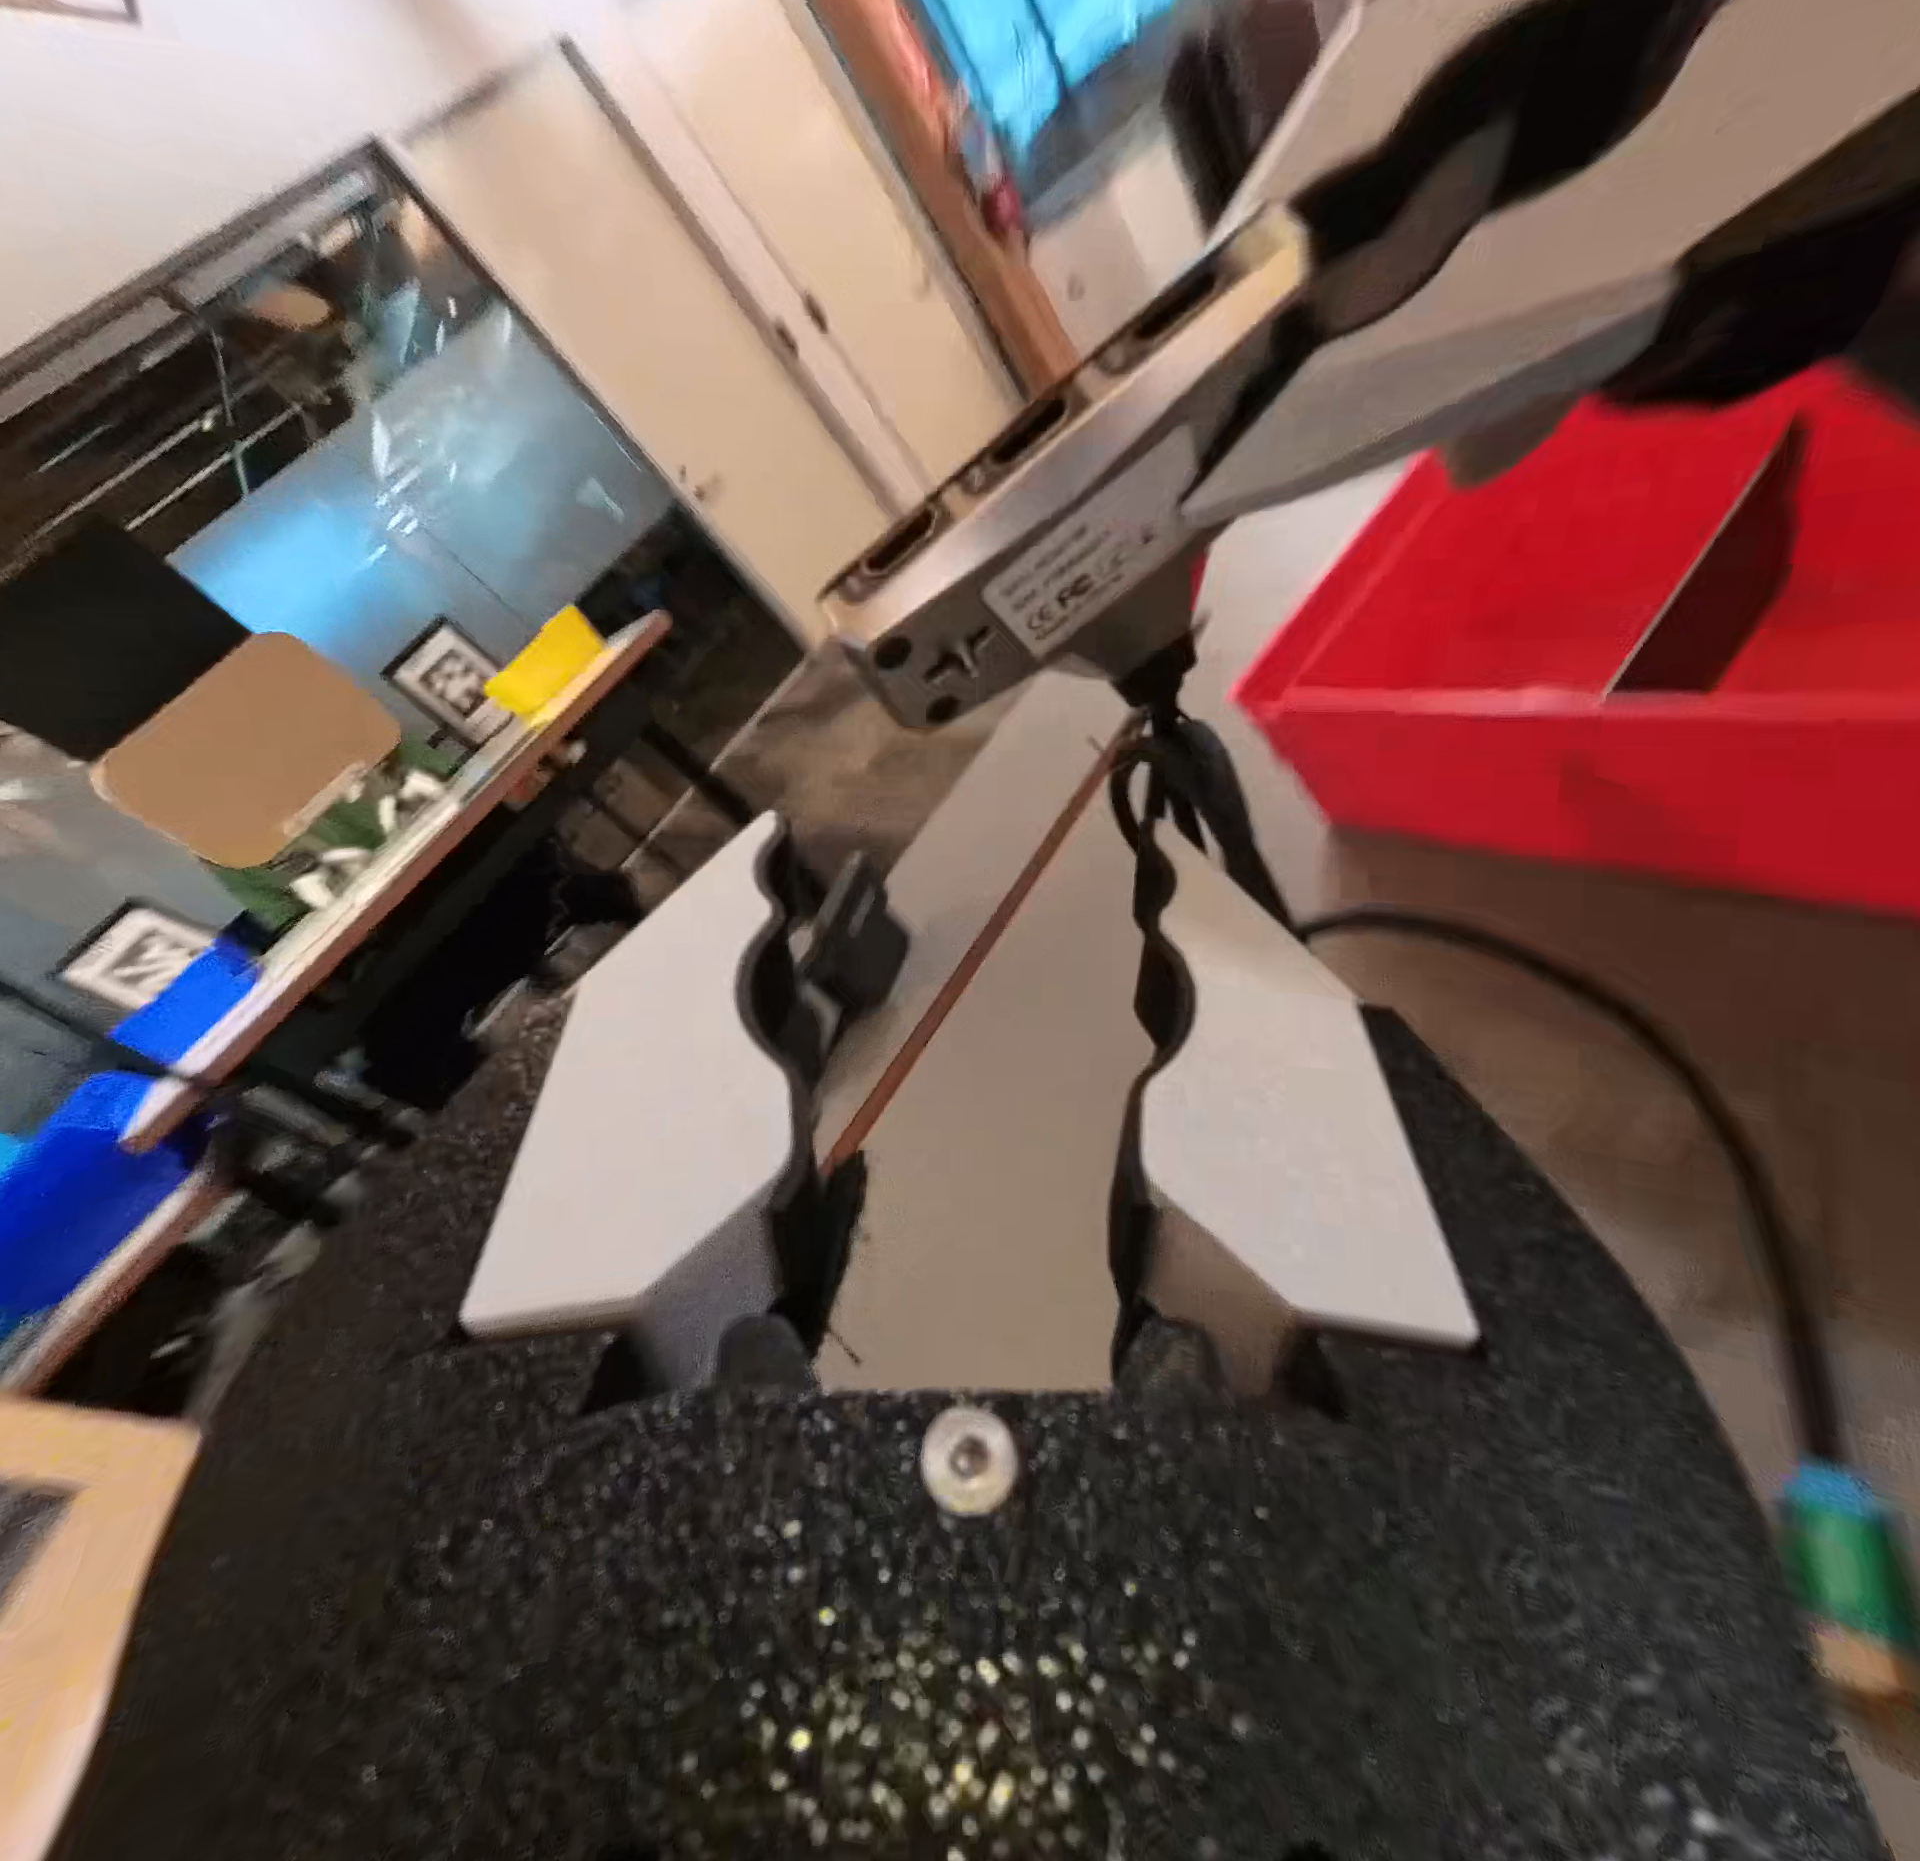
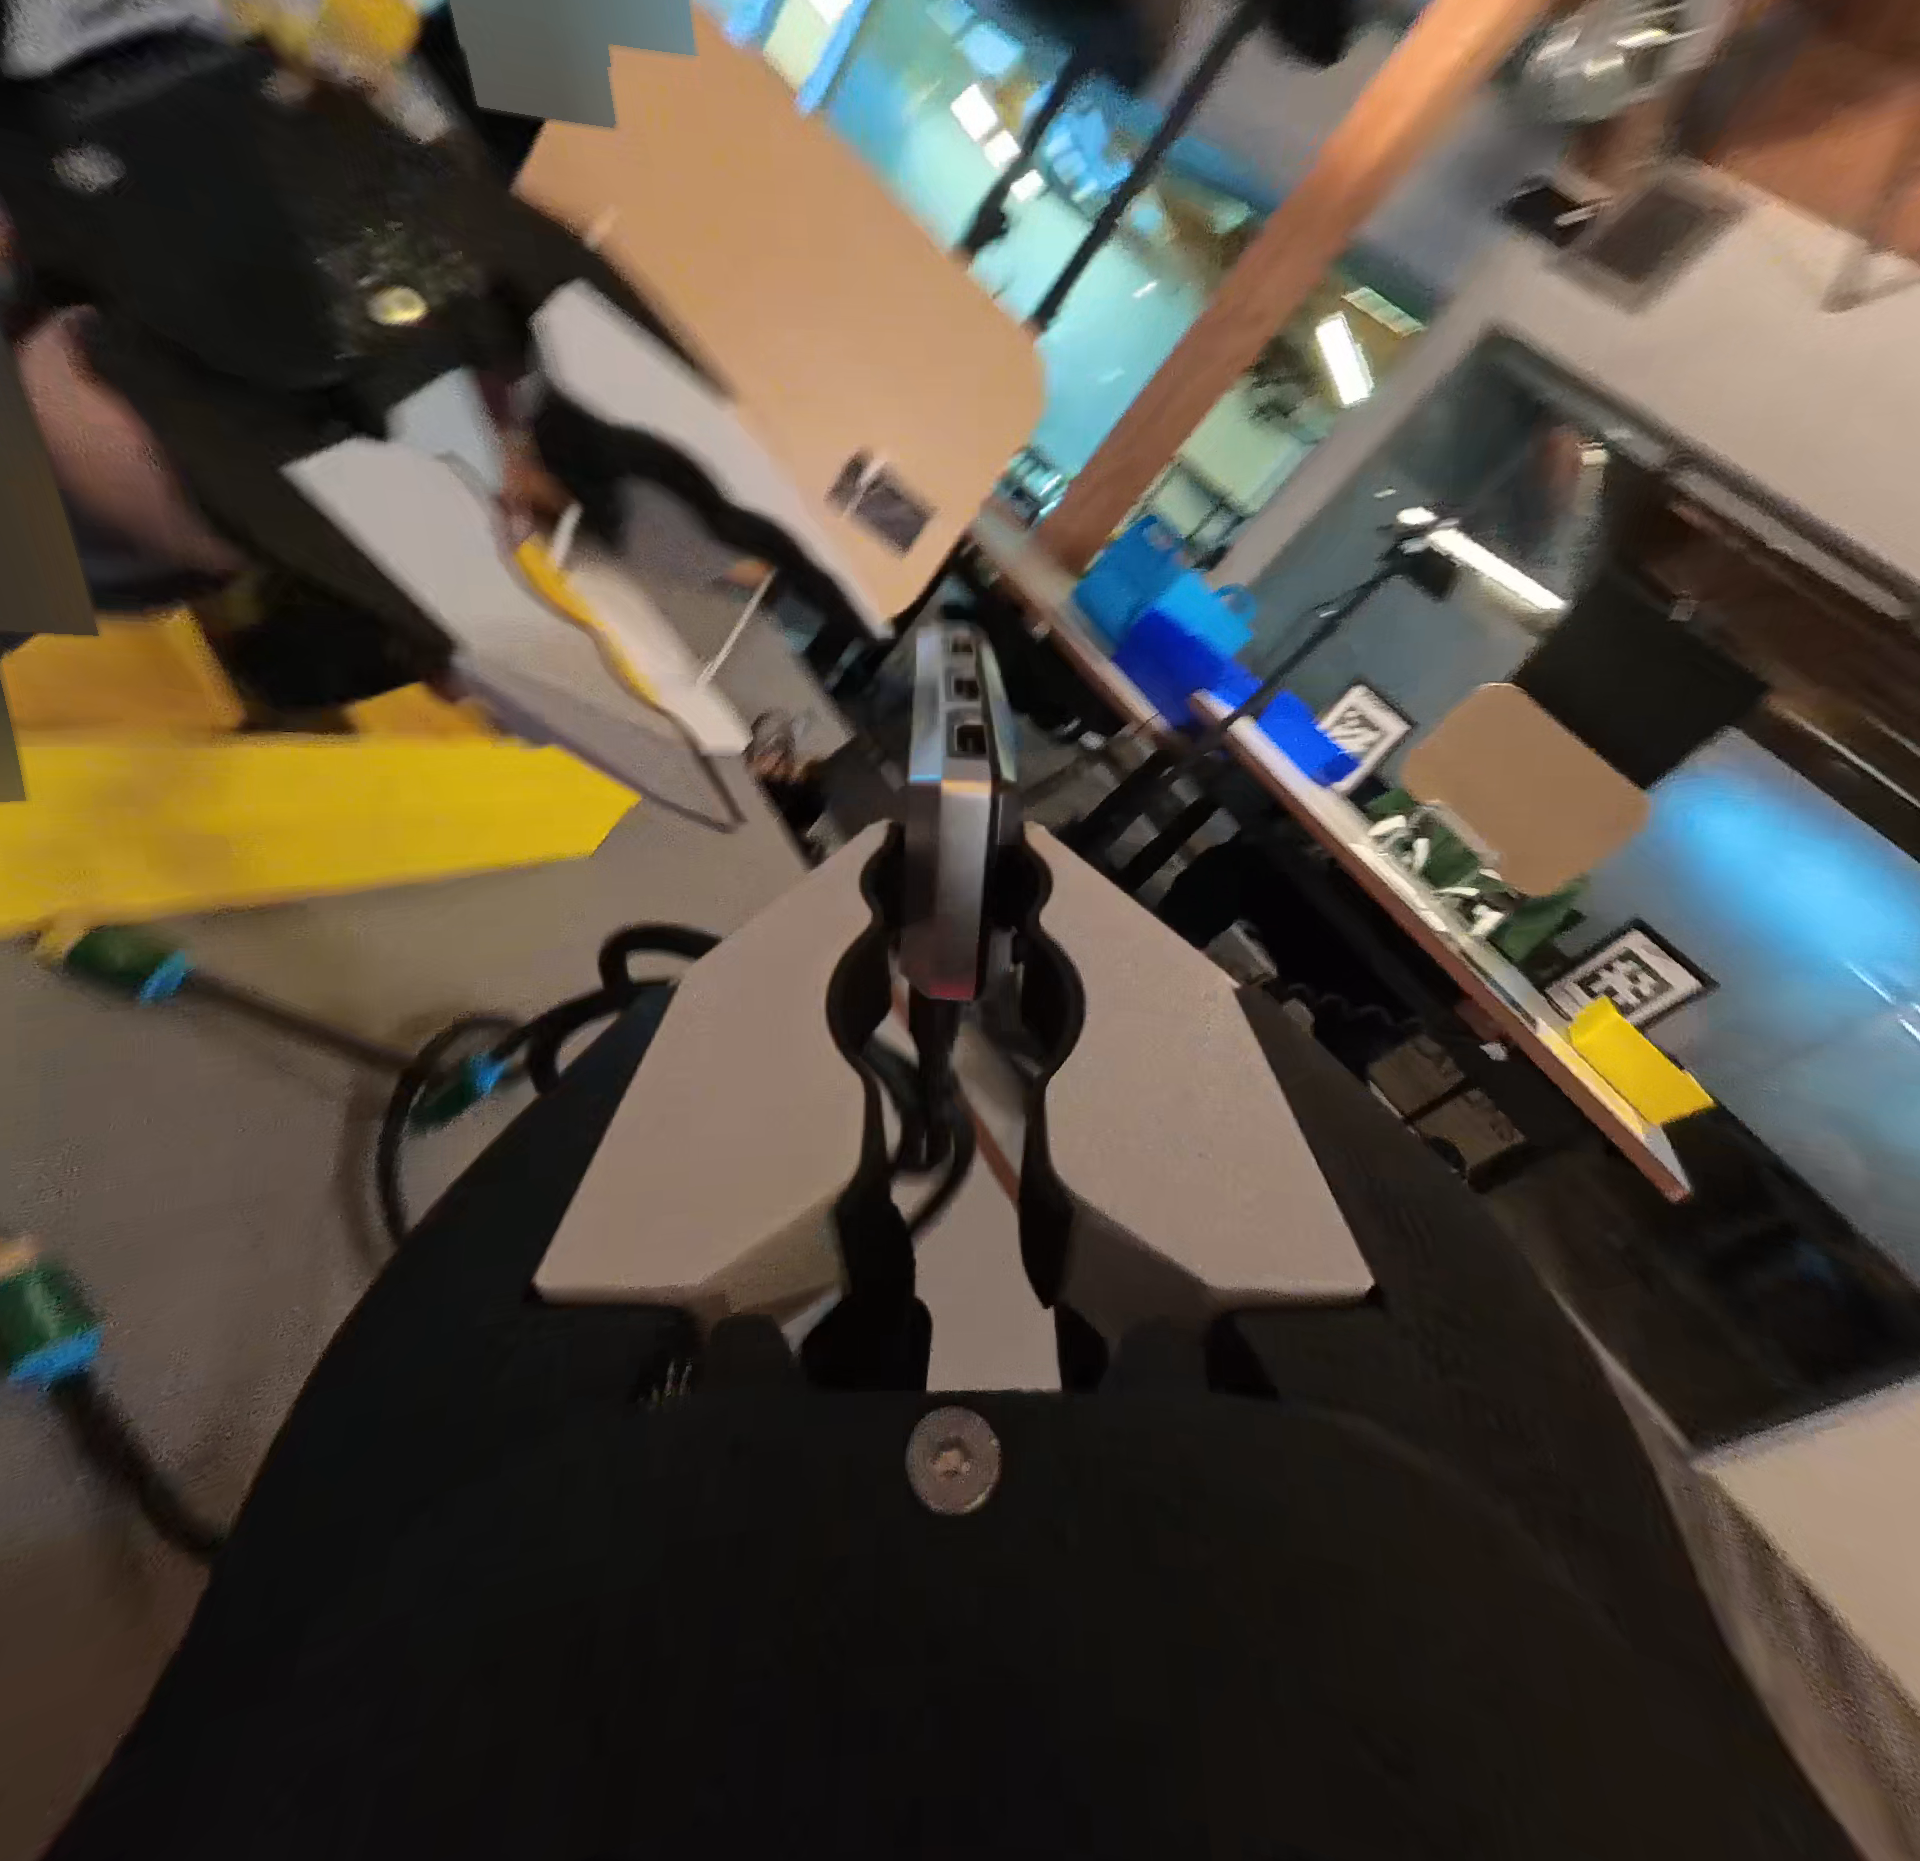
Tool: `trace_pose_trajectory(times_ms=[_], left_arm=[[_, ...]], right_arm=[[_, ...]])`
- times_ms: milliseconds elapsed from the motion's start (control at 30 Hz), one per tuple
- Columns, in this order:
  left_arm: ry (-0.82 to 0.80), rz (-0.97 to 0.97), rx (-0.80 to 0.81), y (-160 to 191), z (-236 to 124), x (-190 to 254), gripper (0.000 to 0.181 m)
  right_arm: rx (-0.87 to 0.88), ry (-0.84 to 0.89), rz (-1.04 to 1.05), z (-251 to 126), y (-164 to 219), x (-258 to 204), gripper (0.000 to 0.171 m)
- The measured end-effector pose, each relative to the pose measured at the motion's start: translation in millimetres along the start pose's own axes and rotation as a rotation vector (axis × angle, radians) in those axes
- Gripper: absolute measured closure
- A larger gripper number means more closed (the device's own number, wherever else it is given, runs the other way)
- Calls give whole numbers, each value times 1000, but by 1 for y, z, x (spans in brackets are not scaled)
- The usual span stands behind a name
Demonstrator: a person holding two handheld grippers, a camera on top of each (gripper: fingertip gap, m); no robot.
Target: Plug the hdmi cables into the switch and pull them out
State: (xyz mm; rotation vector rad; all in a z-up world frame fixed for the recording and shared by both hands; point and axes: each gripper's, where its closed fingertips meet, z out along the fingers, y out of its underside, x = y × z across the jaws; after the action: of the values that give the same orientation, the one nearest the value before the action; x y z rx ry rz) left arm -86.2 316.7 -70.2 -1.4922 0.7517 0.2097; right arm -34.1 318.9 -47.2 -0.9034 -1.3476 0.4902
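The right hand-held gripper point(image 2: 951, 876) is seen clenched on the switch point(image 2: 951, 824), a slim silver box held on edge between the two grey fingers and raised above the desk point(image 2: 208, 1136). In the left wrist view the same switch point(image 1: 1039, 523) is seen from below and to the side, tilted, with the right hand-held gripper point(image 1: 1278, 357) reaching in from the upper right and clamping its far end. Three ports can be counted along the long side of the switch in the left wrist view, and none has a plug in it there. A white label is stuck on its underside, and black cable ends point(image 1: 1174, 762) hang from beneath it.

The left hand-held gripper point(image 1: 961, 907) is held low, just below and in front of the switch, angled across the desk edge. Its two fingers stand apart and nothing is grasped between them.

One black cable point(image 1: 1621, 1042) lies curved on the desk in the left wrist view, ending in a plug with green and blue tape point(image 1: 1844, 1572). In the right wrist view three such taped plugs are counted on the desk: one point(image 2: 130, 964) far left, one point(image 2: 457, 1084) nearer the coiled cables point(image 2: 623, 980), one point(image 2: 47, 1312) at the left edge. One red tray point(image 1: 1579, 731) sits on the desk to the right, with a single divider inside.
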Motion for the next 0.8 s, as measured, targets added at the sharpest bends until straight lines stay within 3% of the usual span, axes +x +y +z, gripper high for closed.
trace_pose_trajectory(times_ms=[100,233,367,467,533,633,800], left_arm=[[109,-227,220,-34,-8,8,123],[125,-661,405,-48,-6,-8,132],[196,-969,539,-48,4,-8,112],[241,-969,542,-49,15,6,92],[372,-959,606,-65,11,21,89],[507,-932,760,-88,-9,29,104],[605,-832,870,-96,-27,38,153]], right_arm=[[116,125,147,-10,-6,31,153],[222,162,309,-16,-10,48,154],[374,139,448,-23,-25,53,154],[539,64,566,-33,-46,52,153],[625,-26,644,-38,-58,47,154],[704,-155,725,-39,-70,38,154],[748,-304,737,-39,-87,17,154]])
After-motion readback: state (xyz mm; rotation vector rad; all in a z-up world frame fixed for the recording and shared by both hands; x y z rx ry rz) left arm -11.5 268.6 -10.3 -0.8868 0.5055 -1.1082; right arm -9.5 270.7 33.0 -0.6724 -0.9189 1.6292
